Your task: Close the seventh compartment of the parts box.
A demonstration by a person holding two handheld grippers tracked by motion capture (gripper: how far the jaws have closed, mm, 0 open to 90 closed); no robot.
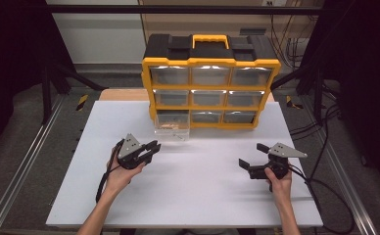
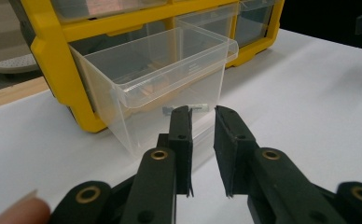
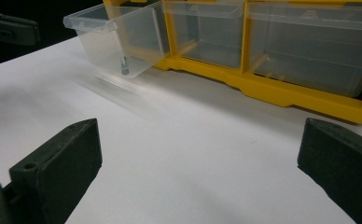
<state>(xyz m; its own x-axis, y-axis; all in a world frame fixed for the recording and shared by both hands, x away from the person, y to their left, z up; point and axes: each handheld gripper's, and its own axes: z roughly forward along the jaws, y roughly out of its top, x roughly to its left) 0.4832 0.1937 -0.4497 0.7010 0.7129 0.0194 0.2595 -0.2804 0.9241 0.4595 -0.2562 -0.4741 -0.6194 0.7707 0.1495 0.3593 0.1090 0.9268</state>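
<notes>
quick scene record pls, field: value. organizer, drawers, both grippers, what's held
surface: white table
organizer: yellow and black drawer cabinet at the far side, three rows of three clear drawers
open drawer: bottom-left drawer pulled out toward the person, the rest pushed in
drawer contents: a small bolt and something tan, too blurred to name
left gripper: jaws slightly apart, pointed at the open drawer, holding nothing
right gripper: jaws wide apart, above bare table, holding nothing

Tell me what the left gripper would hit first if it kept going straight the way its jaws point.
Most likely the pulled-out clear drawer at the bottom left of the yellow organizer. The left gripper points at the drawer's front wall, jaws slightly apart, with bare table between; the gap's depth is hard to judge.
</notes>
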